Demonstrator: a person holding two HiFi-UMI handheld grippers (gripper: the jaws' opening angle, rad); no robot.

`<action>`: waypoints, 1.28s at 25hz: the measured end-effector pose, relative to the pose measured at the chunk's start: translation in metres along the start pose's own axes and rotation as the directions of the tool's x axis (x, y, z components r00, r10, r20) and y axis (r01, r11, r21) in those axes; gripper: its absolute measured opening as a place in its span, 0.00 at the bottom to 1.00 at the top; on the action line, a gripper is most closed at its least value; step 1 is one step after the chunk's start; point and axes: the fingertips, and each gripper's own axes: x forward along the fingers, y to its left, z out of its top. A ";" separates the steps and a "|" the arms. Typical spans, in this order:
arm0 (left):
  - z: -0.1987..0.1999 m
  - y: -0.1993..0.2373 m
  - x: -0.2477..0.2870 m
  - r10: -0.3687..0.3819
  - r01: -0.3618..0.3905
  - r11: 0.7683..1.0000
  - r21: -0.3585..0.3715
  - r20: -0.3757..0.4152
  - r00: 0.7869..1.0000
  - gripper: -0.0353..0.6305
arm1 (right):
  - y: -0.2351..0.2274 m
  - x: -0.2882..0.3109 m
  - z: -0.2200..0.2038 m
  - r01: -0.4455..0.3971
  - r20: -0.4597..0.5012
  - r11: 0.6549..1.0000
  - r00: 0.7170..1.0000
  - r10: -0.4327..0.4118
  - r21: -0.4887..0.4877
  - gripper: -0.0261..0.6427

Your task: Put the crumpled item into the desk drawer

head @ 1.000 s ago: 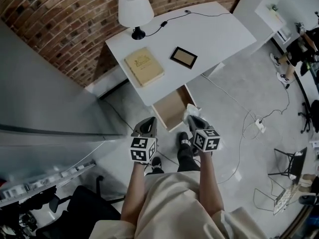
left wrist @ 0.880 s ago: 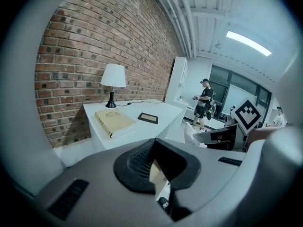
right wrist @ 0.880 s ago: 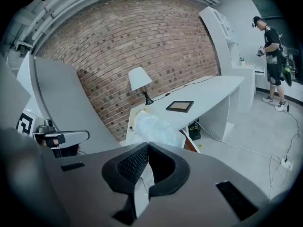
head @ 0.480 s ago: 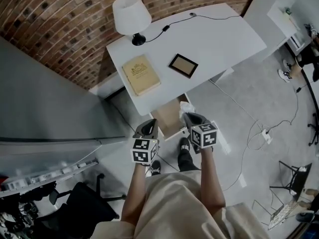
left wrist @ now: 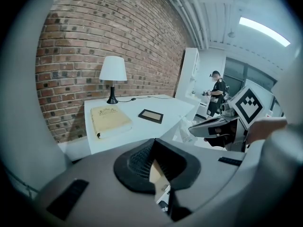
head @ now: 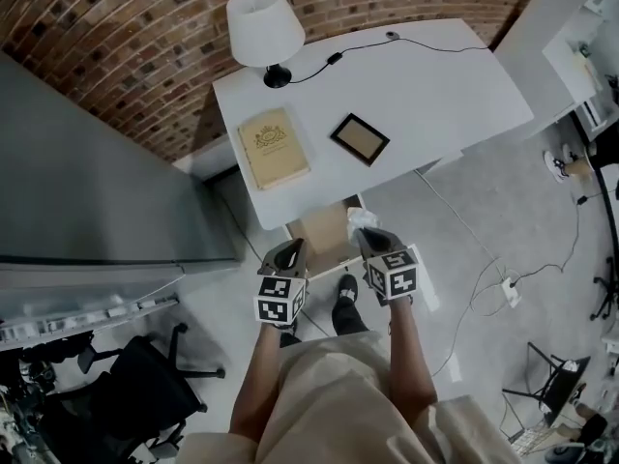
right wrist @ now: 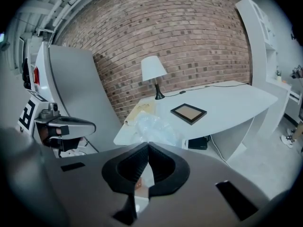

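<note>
The right claw [head: 366, 235] is clenched on the crumpled plastic [head: 359, 218], which bunches out just past its tips. In the head view the wad hangs at the drawer's [head: 322, 230] 3 o'clock edge, close under the front rim of the white bench [head: 426, 75]; I cannot tell whether it touches the drawer. The drawer stands pulled open towards the person, its pale wooden bottom showing.

In the right claw's own view the jaws [right wrist: 147, 145] meet at their tips, with the clear, wrinkled plastic [right wrist: 154, 129] pinched there and swelling out at 12 o'clock.

The left claw [head: 288, 247] sits at 9 o'clock of the right one, well apart from the wad, near the drawer's 7 o'clock corner. Its own view shows the jaws [left wrist: 154, 142] drawn together with nothing between them. The right claw [left wrist: 208, 126] and its plastic [left wrist: 183, 129] show at 3 o'clock.

On the bench, a lamp [head: 264, 22] with a white shade stands at the 10 o'clock corner, its cable running along the back edge. A tan book [head: 274, 147] lies flat at 8 o'clock, and a small dark picture frame [head: 360, 138] lies just to its 3 o'clock side, apart from it. A brick wall [head: 126, 37] stands behind the bench.
</note>
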 end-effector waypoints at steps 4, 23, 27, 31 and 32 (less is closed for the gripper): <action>-0.007 0.006 -0.002 0.046 -0.046 0.999 -0.028 -0.010 0.999 0.08 | -0.006 0.012 0.000 -0.029 -0.017 0.999 0.999 0.029 -0.022 0.08; -0.042 0.017 -0.014 0.184 -0.191 0.970 -0.152 -0.062 0.981 0.08 | -0.008 0.046 -0.051 -0.161 -0.175 0.977 0.975 0.135 -0.141 0.08; -0.052 0.016 -0.011 0.195 -0.206 0.961 -0.187 -0.074 0.978 0.08 | -0.016 0.047 -0.067 -0.166 -0.212 0.974 0.968 0.132 -0.151 0.08; -0.060 0.009 -0.006 0.179 -0.193 0.961 -0.197 -0.086 0.980 0.08 | -0.020 0.052 -0.072 -0.170 -0.233 0.959 0.966 0.116 -0.226 0.08; -0.061 0.007 -0.006 0.176 -0.190 0.962 -0.197 -0.088 0.980 0.08 | -0.020 0.053 -0.074 -0.175 -0.242 0.953 0.964 0.114 -0.247 0.08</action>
